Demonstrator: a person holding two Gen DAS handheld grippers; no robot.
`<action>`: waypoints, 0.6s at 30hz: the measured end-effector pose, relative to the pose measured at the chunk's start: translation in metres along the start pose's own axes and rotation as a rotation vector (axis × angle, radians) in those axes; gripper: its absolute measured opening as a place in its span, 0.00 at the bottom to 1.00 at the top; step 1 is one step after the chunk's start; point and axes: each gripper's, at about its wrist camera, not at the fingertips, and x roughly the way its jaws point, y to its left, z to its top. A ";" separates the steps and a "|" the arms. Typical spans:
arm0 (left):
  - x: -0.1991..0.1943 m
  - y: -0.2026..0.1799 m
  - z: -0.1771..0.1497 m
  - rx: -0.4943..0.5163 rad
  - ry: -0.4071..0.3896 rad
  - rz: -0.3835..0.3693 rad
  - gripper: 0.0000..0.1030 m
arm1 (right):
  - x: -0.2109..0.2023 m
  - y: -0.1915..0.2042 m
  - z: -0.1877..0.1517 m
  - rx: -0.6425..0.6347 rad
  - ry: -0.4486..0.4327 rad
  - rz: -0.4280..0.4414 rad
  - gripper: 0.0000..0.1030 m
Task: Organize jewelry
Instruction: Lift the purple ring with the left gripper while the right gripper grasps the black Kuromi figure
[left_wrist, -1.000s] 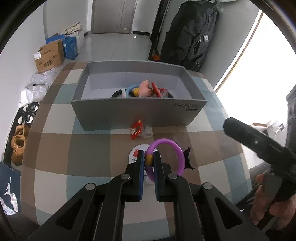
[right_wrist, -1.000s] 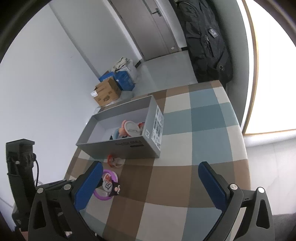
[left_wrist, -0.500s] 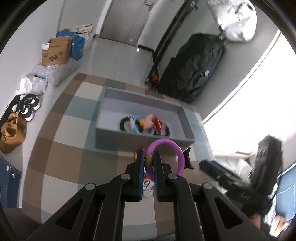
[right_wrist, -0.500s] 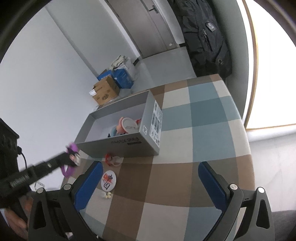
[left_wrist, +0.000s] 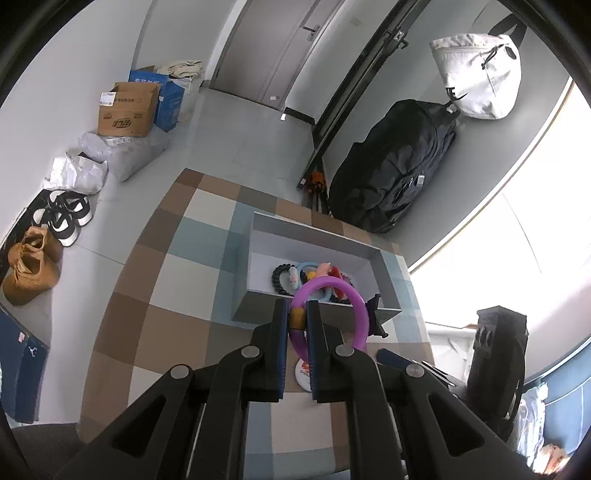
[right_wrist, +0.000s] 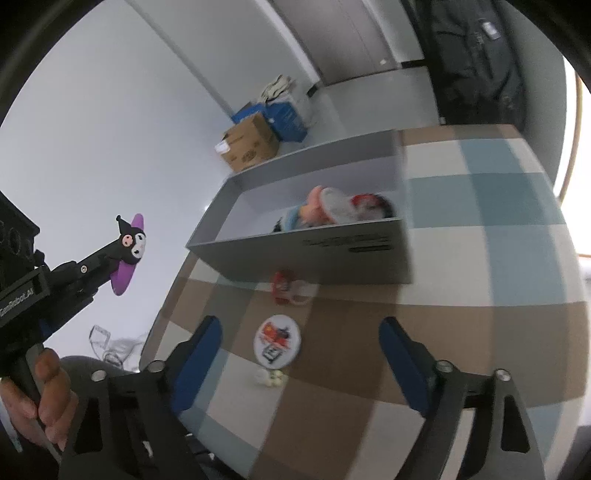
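My left gripper (left_wrist: 296, 325) is shut on a purple ring bracelet (left_wrist: 354, 299) with a black cartoon charm and holds it high above the table, near the grey box (left_wrist: 314, 312). The same bracelet (right_wrist: 127, 254) shows at the left of the right wrist view. The grey box (right_wrist: 314, 254) holds several bracelets and hair pieces (right_wrist: 332, 210). My right gripper (right_wrist: 301, 350) is open and empty, low over a round white badge (right_wrist: 277, 341) and a small pearl piece (right_wrist: 270, 377). A red ornament (right_wrist: 286, 288) lies by the box's front wall.
The checked tablecloth (right_wrist: 480, 325) covers a round table. A black backpack (left_wrist: 391, 166) and a white bag (left_wrist: 476, 74) are behind it. Cardboard boxes (left_wrist: 127, 109) and shoes (left_wrist: 31, 260) are on the floor at left.
My left gripper has risen high off the table with the purple bracelet and moved toward the box. My right gripper has dropped lower and closer to the badge.
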 end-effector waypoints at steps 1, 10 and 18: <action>0.001 0.001 0.000 -0.003 0.004 -0.005 0.05 | 0.002 0.002 0.000 0.002 0.004 0.004 0.80; 0.003 0.015 0.002 -0.035 0.036 -0.021 0.05 | 0.024 0.014 0.014 -0.015 0.013 -0.033 0.71; 0.000 0.025 0.004 -0.061 0.037 -0.029 0.05 | 0.039 0.017 0.017 -0.053 0.033 -0.077 0.53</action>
